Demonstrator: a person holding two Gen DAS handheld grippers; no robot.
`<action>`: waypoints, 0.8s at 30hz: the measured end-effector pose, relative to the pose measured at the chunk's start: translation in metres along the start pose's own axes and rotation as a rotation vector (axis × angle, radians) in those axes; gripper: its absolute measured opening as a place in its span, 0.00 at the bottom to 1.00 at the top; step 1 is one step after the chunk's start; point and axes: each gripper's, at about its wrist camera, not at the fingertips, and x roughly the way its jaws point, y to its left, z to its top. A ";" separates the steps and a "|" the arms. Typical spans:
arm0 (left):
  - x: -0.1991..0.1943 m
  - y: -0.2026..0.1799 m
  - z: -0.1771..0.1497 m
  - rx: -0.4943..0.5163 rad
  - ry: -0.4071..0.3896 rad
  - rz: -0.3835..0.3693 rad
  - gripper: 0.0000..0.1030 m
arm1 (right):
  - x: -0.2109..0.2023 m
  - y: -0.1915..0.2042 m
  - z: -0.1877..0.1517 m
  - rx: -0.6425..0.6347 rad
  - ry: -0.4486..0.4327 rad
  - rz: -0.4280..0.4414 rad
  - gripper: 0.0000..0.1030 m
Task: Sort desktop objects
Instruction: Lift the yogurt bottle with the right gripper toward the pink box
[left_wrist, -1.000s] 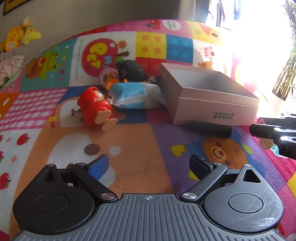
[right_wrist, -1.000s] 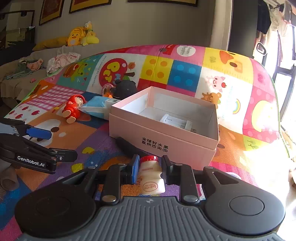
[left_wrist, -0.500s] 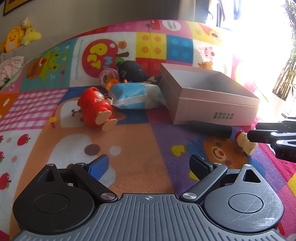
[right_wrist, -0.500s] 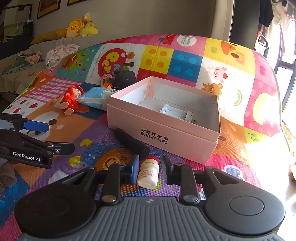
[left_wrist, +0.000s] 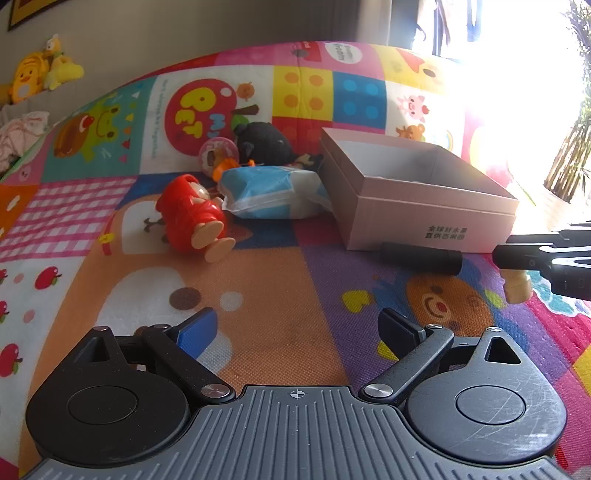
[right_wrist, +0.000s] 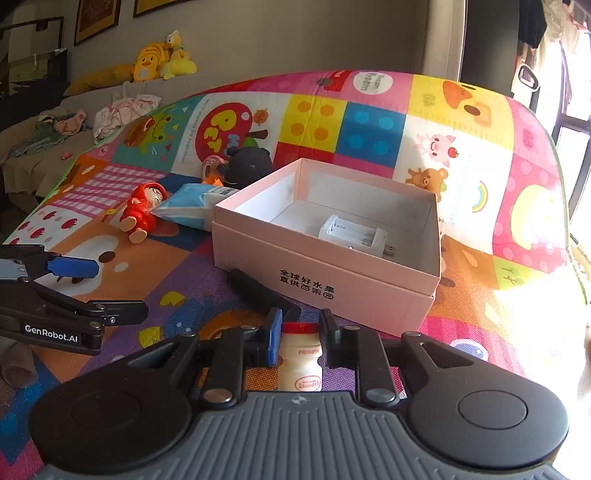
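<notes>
A small white yogurt bottle with a red cap stands upright between the pads of my right gripper. The jaws are closing and the pads press on its neck. In the left wrist view the same bottle hangs under the right gripper at the right edge. The open pink box stands just beyond, with a white charger inside. My left gripper is open over the play mat with nothing between its fingers.
A black cylinder lies along the box's front wall. Left of the box lie a red doll, a blue tissue pack, a black plush and a pink round toy. A sofa with clothes and plush toys stands at the far left.
The bottle lay tilted between the right jaws half a second ago. The jaws have come in on it, and it now stands upright. The left gripper has not moved.
</notes>
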 end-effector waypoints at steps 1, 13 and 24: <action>0.000 0.000 0.000 0.001 0.000 0.002 0.95 | -0.005 0.000 -0.003 -0.001 -0.017 -0.009 0.20; 0.001 -0.007 -0.001 0.035 0.006 0.037 0.95 | -0.031 -0.015 -0.044 0.127 -0.077 -0.047 0.20; 0.001 -0.014 -0.001 0.071 0.001 0.048 0.95 | -0.042 -0.017 -0.044 0.118 -0.077 -0.053 0.20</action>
